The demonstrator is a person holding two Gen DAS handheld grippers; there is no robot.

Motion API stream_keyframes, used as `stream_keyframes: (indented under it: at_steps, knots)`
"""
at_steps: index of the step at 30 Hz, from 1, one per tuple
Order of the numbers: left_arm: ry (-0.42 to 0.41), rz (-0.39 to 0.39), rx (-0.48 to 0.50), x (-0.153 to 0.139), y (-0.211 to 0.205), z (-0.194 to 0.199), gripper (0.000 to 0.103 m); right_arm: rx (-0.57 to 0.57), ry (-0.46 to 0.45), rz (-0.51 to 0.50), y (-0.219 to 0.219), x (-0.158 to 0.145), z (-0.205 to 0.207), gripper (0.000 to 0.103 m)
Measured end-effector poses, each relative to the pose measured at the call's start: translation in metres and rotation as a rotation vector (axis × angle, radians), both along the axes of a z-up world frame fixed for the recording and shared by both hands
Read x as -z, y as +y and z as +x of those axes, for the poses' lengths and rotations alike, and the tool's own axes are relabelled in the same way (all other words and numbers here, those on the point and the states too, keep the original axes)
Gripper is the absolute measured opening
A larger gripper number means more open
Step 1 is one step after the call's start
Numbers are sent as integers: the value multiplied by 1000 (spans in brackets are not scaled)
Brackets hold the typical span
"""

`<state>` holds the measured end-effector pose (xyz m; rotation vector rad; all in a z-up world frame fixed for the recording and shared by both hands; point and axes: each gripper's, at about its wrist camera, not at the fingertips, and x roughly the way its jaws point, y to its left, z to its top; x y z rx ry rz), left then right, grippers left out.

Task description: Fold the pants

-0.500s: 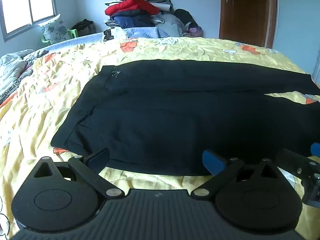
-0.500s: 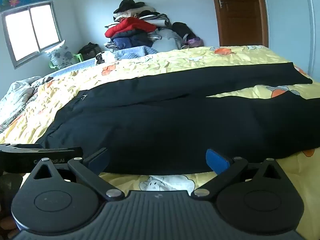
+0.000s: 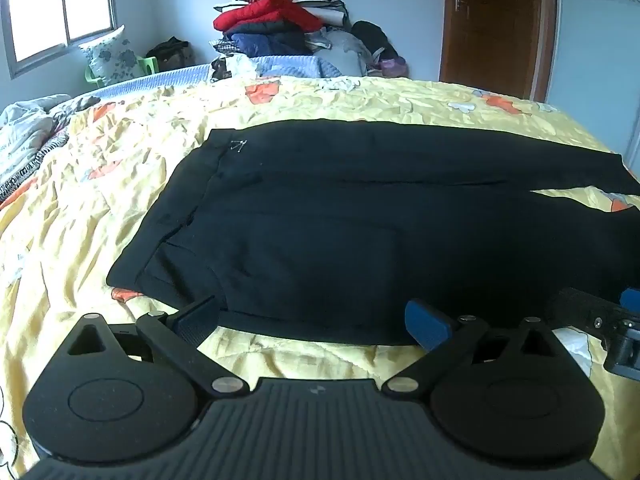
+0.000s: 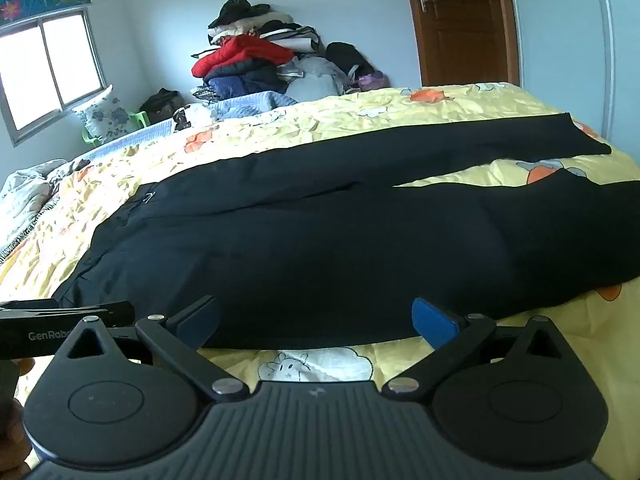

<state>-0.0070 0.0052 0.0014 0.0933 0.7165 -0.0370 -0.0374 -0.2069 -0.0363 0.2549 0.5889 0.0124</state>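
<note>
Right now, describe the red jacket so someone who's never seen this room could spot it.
Look past the yellow bedspread to the clothes pile against the far wall, left of the wooden door. The red jacket lies near the top, the only bright red piece among dark and pale clothes.

Left gripper (image 3: 312, 322) and right gripper (image 4: 316, 320) hover side by side, jaws spread wide.

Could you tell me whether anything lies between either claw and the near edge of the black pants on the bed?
Nothing visible does. The left claw and right claw are both open, right at the near hem of the black pants, with only bare yellow bedsheet below them.
</note>
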Motion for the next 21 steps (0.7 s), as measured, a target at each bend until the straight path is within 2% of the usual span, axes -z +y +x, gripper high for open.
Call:
stream_keyframes:
  at_steps: [21]
  knots:
    - [4,7,1,4,2,0,101,-19,0,-10,2,0,0,103]
